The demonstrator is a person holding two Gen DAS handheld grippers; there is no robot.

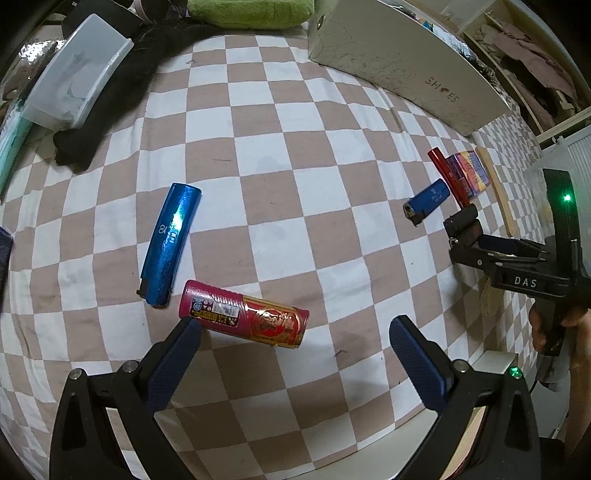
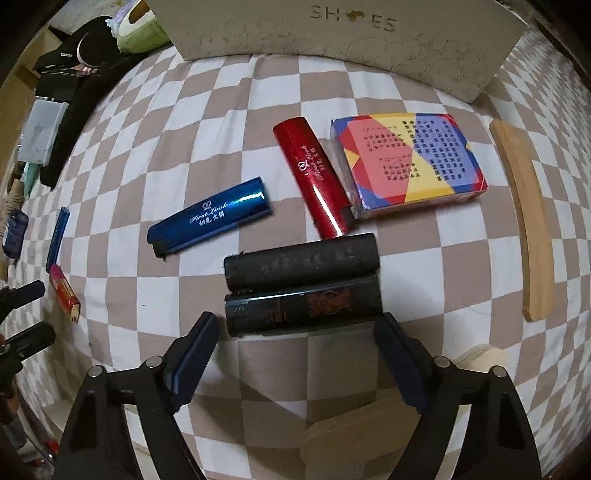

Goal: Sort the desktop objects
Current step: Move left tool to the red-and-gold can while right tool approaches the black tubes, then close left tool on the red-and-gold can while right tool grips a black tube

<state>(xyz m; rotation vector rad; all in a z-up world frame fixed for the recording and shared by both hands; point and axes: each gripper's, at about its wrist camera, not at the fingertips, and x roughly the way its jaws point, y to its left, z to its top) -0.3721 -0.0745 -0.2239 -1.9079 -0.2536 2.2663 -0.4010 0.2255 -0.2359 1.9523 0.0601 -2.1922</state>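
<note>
Surface: checkered brown-and-white cloth point(image 2: 258, 110) covers it, with a grey shoe box point(image 2: 332, 33) at the far edge.
Landmark: colourful card pack point(image 2: 406, 162), in front of the shoe box.
Red lighter point(image 2: 314, 181): touching the pack's left side, lying lengthwise.
Blue lighter point(image 2: 210, 218): left of the red one, apart from it.
Two black lighters point(image 2: 303, 284): side by side, touching, just nearer than the pack.
Right gripper point(image 2: 295, 350): spread wide, holding nothing, fingertips flanking the nearer black lighter's ends.
Wooden stick point(image 2: 524, 221): right of the pack, apart.
Left gripper point(image 1: 295, 339): spread, empty; a red-and-gold lighter point(image 1: 243, 314) lies just beyond it, its left end at the left fingertip.
Long blue lighter point(image 1: 170, 243): just beside the red-and-gold one, far left of the pack.
</note>
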